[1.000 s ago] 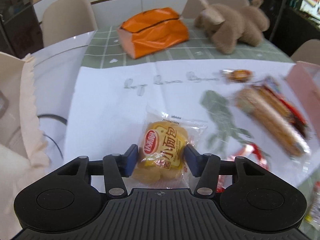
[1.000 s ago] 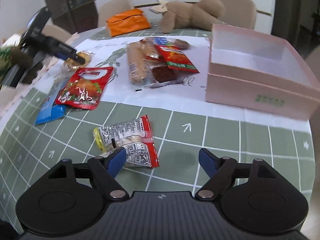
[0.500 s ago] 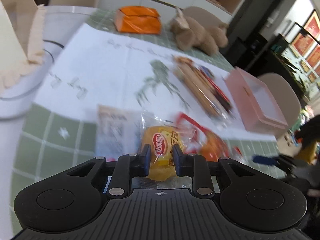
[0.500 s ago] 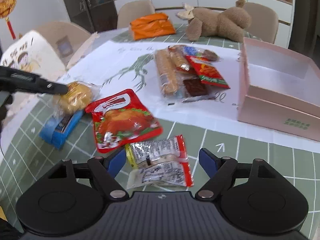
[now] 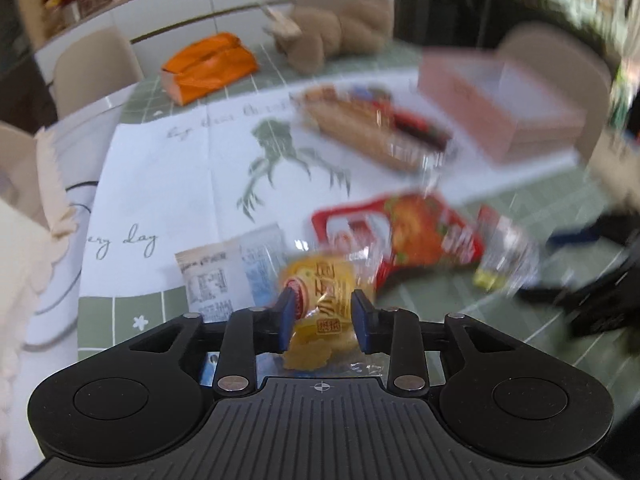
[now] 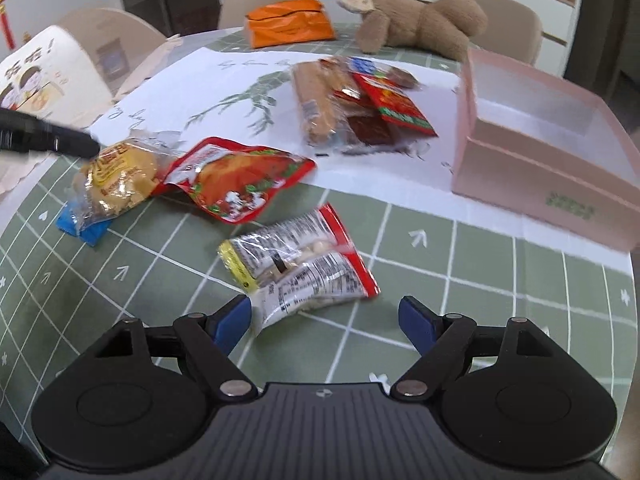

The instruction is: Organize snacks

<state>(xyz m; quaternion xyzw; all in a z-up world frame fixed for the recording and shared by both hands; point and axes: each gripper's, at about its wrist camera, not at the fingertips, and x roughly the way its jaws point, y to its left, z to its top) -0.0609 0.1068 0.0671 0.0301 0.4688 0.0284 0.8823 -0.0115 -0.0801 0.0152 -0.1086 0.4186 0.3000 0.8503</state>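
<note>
My left gripper (image 5: 323,317) is shut on a yellow bread packet (image 5: 320,304), held just above a blue-and-white packet (image 5: 224,276) at the white paper's edge. The bread packet also shows in the right wrist view (image 6: 120,176), with the left gripper's finger (image 6: 52,140) on it. My right gripper (image 6: 326,320) is open and empty, just short of a clear-and-red nut packet (image 6: 300,264). A red chicken pouch (image 6: 240,176) lies between the two packets. The open pink box (image 6: 540,140) stands at the right.
A pile of biscuit and red snack packets (image 6: 352,108) lies on the white paper (image 6: 224,80). An orange bag (image 6: 288,22) and a brown plush toy (image 6: 420,24) sit at the table's far side. A cream bag (image 6: 44,76) stands at the left. Chairs ring the table.
The left gripper has carried the bread packet toward the near left, beside the red chicken pouch. The right gripper has moved closer to the nut packet, still open.
</note>
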